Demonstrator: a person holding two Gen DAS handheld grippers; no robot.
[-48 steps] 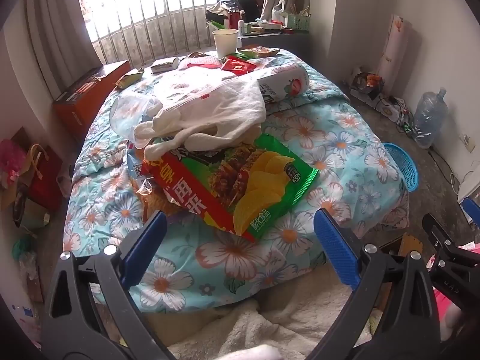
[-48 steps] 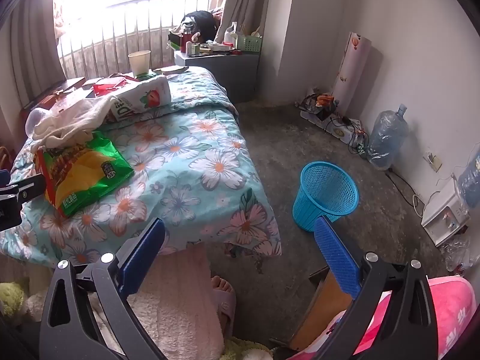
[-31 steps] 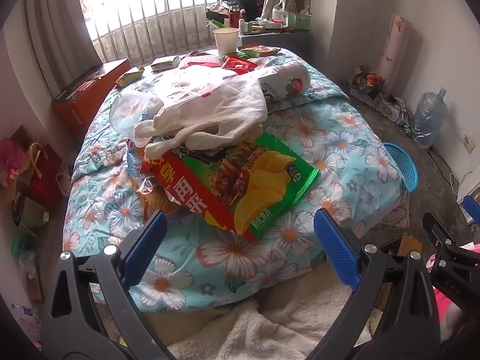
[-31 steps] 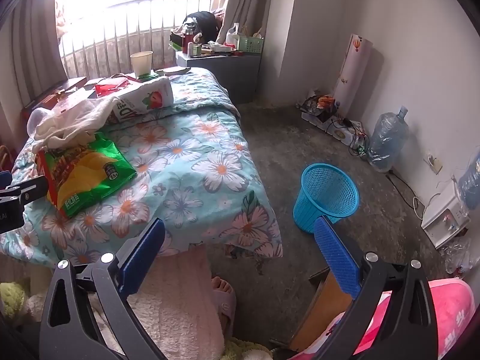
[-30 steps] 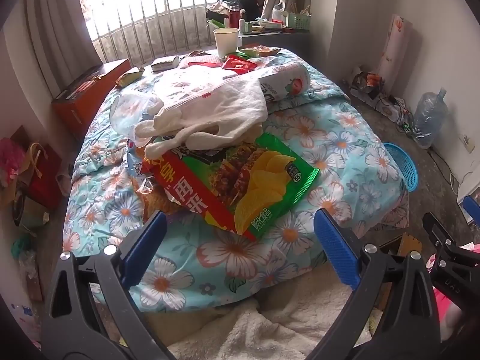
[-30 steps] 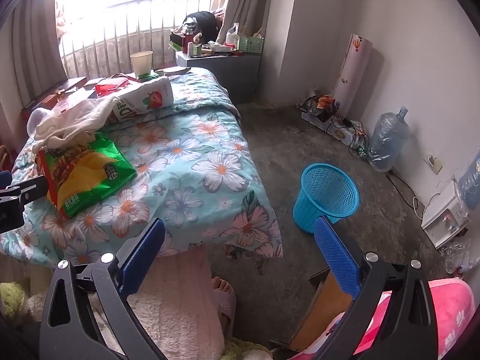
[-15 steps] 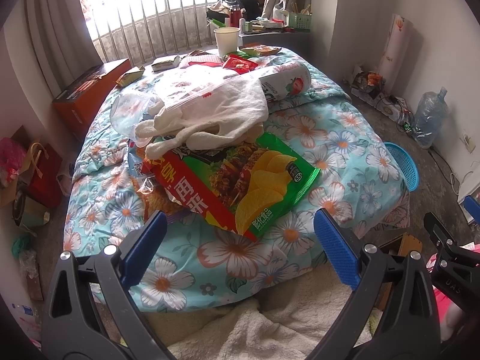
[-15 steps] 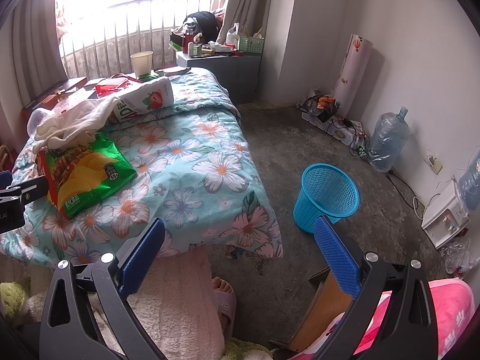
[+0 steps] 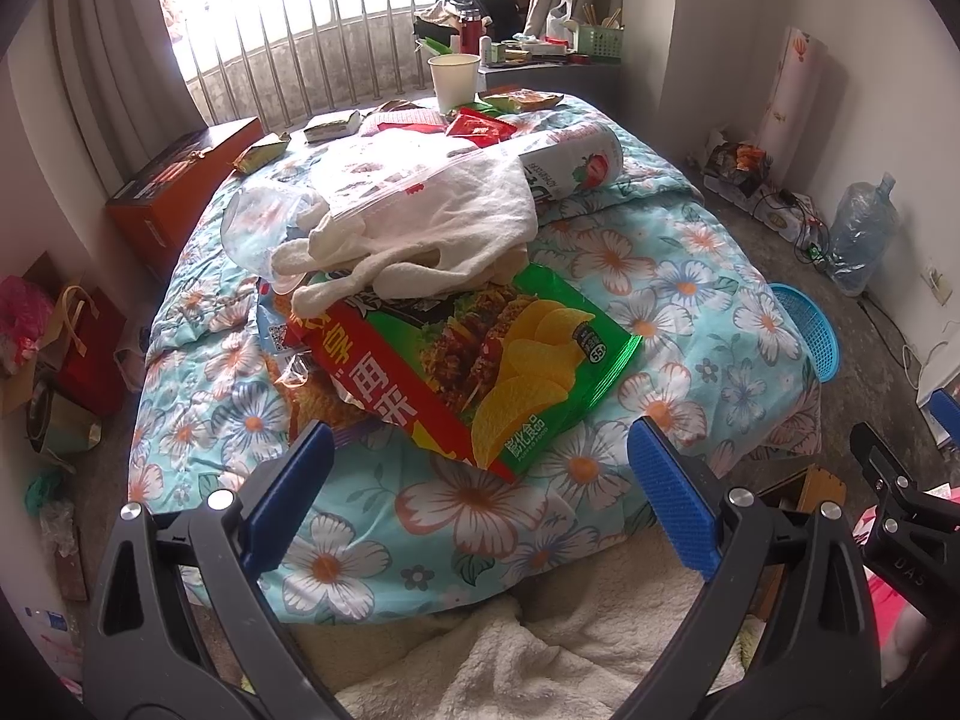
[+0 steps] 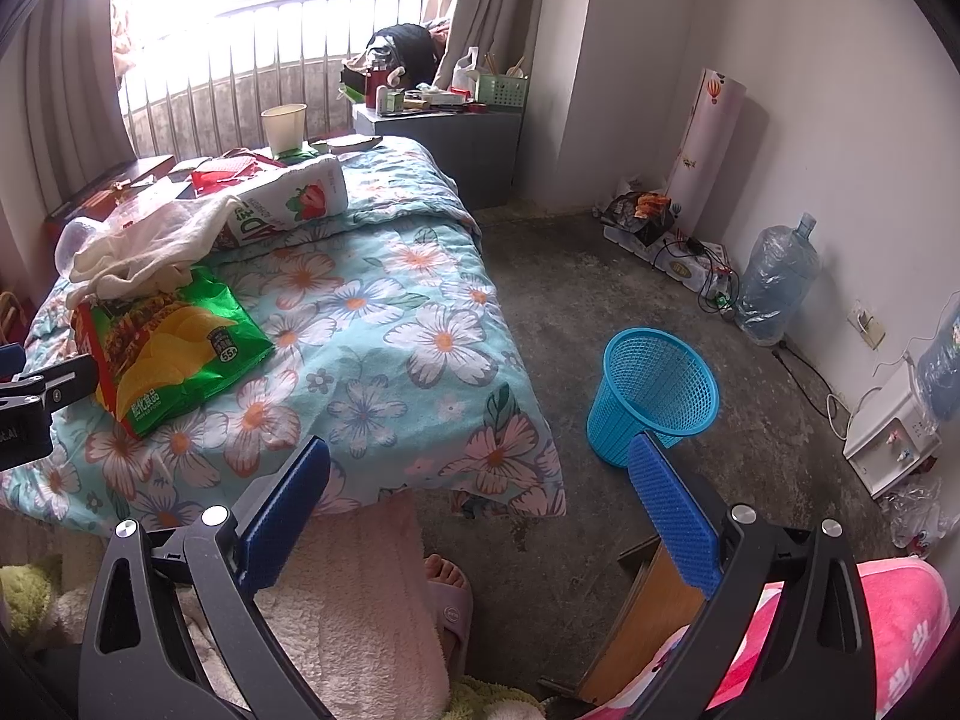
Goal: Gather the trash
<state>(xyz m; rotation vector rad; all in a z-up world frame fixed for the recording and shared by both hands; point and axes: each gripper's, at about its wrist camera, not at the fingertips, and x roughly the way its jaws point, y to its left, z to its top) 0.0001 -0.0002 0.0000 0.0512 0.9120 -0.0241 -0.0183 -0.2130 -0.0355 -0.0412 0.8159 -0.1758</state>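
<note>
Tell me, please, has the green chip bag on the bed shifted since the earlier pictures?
No. The green chip bag lies as before, its top tucked under the white cloth, the same corner pointing at the blue basket.

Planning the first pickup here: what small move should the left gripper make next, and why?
Probably ease the left gripper forward onto the near corner of the green chip bag. Both grippers are open and empty, the bag is the closest trash on the bed, and the blue basket stands empty on the floor.
</note>
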